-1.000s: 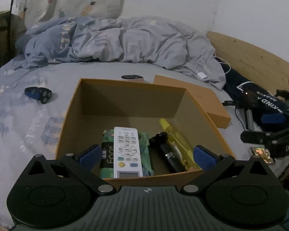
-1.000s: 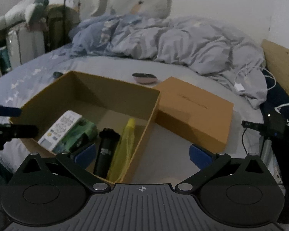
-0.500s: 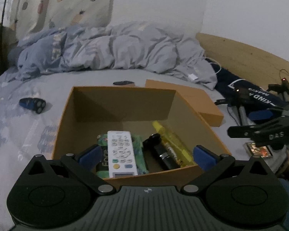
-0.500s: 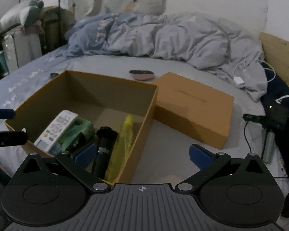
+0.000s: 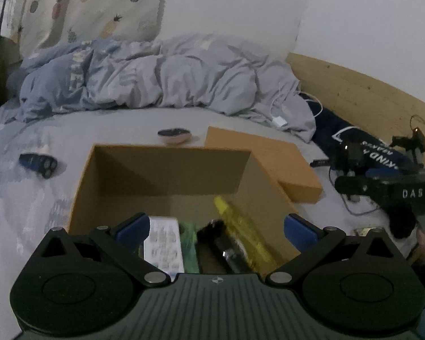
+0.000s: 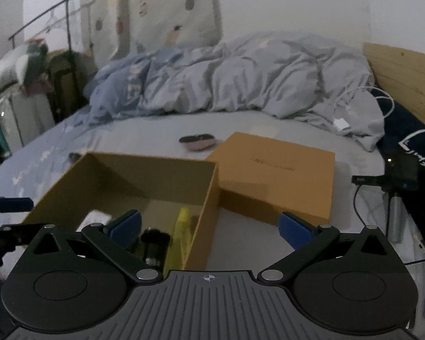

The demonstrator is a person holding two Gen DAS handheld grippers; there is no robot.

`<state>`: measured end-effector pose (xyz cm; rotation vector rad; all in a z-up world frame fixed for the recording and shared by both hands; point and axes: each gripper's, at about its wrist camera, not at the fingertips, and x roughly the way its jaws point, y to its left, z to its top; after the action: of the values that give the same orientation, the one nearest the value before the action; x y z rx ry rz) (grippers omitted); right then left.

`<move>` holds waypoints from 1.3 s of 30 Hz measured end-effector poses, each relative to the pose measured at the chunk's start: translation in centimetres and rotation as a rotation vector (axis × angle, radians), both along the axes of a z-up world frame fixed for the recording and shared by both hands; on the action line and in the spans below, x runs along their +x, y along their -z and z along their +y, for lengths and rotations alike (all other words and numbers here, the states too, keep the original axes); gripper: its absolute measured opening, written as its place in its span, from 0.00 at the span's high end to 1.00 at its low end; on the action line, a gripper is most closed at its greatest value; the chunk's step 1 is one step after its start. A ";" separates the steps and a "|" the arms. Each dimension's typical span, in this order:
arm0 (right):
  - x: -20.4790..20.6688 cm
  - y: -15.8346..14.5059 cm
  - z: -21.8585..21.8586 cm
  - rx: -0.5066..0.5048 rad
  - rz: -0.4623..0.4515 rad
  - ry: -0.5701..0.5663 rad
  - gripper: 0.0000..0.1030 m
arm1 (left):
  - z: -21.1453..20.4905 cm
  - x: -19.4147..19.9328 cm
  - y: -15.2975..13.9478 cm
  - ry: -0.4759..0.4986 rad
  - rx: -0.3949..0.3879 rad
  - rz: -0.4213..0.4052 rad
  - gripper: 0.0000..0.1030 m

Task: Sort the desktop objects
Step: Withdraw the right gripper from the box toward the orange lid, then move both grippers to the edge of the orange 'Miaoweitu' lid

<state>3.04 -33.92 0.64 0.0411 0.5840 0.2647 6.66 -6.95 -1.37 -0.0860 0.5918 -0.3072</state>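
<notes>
An open orange cardboard box sits on the bed; it also shows in the right wrist view. Inside lie a white remote on a green packet, a black cylinder and a yellow bottle. My left gripper is open and empty over the box's near edge. My right gripper is open and empty over the box's right wall. The box lid lies to the right. A blue shaver and a dark oval case lie on the sheet.
A rumpled grey duvet fills the back of the bed. A white charger and cable lie at its right. A dark blue bag, cables and camera gear sit at the right by the wooden bed frame.
Both grippers have tilted upward and pulled back, so the box sits lower in both views and more wall shows. Both stay open and empty.
</notes>
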 end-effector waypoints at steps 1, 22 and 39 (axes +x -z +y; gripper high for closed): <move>0.2 -0.3 -0.4 0.017 0.005 0.010 0.00 | -0.1 0.5 -0.6 0.002 -0.002 -0.003 0.00; 8.6 -8.5 -9.6 0.162 -0.031 0.150 0.00 | -4.9 11.9 -8.4 0.097 -0.041 -0.075 0.00; 20.0 -3.0 -14.3 0.193 0.097 0.199 0.00 | -9.7 24.3 -3.7 0.149 0.008 0.075 0.00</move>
<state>23.07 -48.20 3.62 0.2979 0.6443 0.1255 30.92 -16.64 2.36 -0.0462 0.6753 -0.4473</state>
